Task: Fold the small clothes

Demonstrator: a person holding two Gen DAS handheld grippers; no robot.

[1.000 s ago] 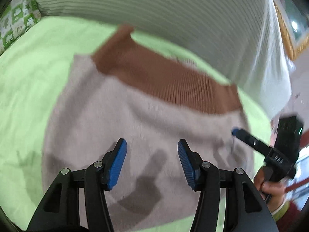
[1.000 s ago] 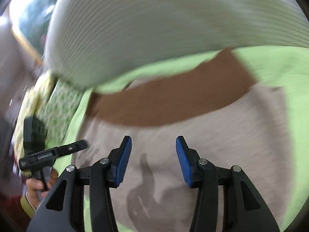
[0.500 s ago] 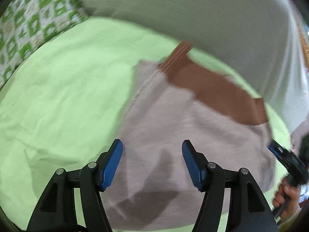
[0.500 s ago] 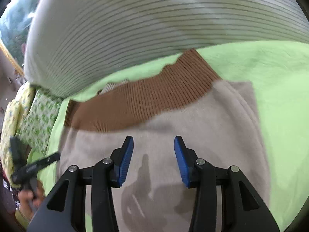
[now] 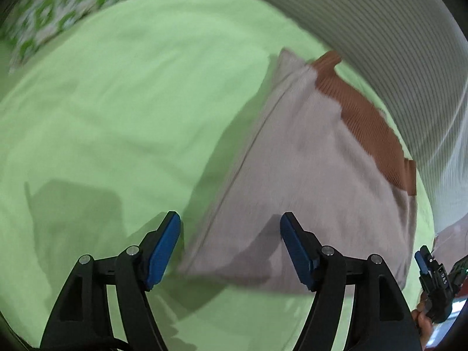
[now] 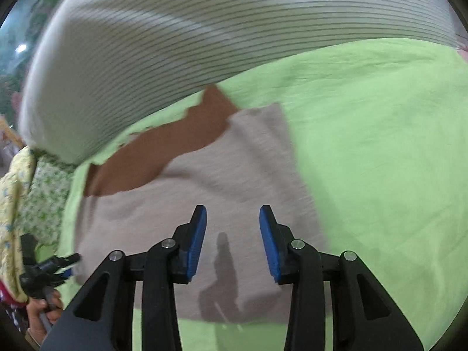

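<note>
A small beige knit garment (image 5: 316, 175) (image 6: 234, 181) with a brown ribbed waistband (image 5: 368, 128) (image 6: 163, 146) lies flat on the green sheet (image 5: 117, 117) (image 6: 380, 146). My left gripper (image 5: 230, 231) hovers over the garment's left bottom corner, its jaws opening and nothing between its blue pads. My right gripper (image 6: 233, 225) hangs above the garment's lower right part, its jaws closing with only air between them. Each gripper shows at the other view's edge: the right gripper (image 5: 430, 266) and the left gripper (image 6: 58, 263).
A person in a white striped top (image 6: 204, 38) (image 5: 380, 23) leans over the far side of the bed. A green-and-white patterned cloth (image 5: 73, 5) (image 6: 35, 199) lies at the sheet's edge. Green sheet spreads wide to the left of the garment.
My left gripper has slid left to the garment's corner and opened wider. My right gripper has drifted right over the garment and its jaws have narrowed.
</note>
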